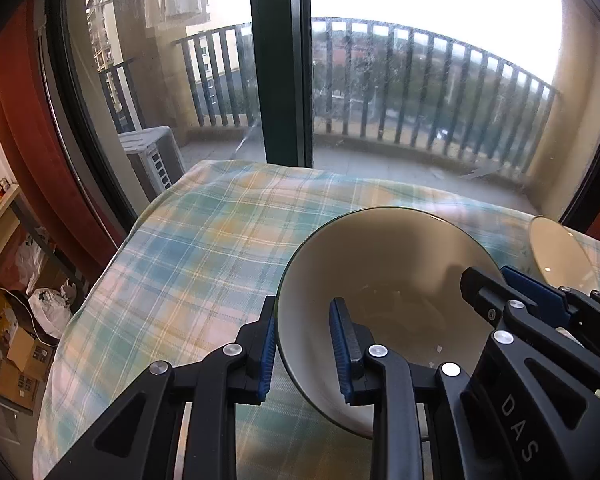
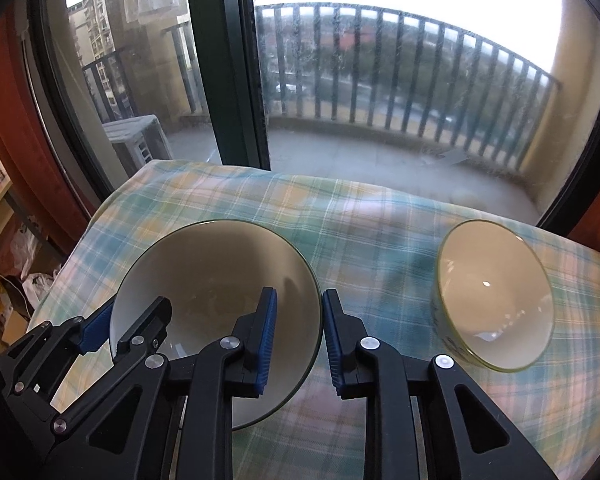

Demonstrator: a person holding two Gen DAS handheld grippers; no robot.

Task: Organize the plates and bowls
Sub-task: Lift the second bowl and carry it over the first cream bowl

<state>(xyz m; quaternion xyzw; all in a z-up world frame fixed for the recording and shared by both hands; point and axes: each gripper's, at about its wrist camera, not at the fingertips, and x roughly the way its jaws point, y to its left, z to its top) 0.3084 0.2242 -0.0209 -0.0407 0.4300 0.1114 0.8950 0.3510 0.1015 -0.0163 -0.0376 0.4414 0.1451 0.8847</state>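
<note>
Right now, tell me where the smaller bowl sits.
In the right wrist view the smaller bowl lies on the plaid cloth, to the right of the large bowl that both tongs grip.

Your right gripper (image 2: 299,344) has closed on the right rim of the big bowl (image 2: 204,276). One blue pad (image 2: 266,340) is inside the bowl and the other is outside, with the rim pinched between them. Your left gripper (image 2: 110,326) comes in from the left and bites the other side of the same bowl, one finger inside and one outside. The bowl sits on the checked cloth (image 2: 360,220). A small bowl (image 2: 494,296) sits to the right, well apart from the big one. Behind the table you see a big window (image 2: 380,80) and a balcony railing (image 2: 420,72).
</note>
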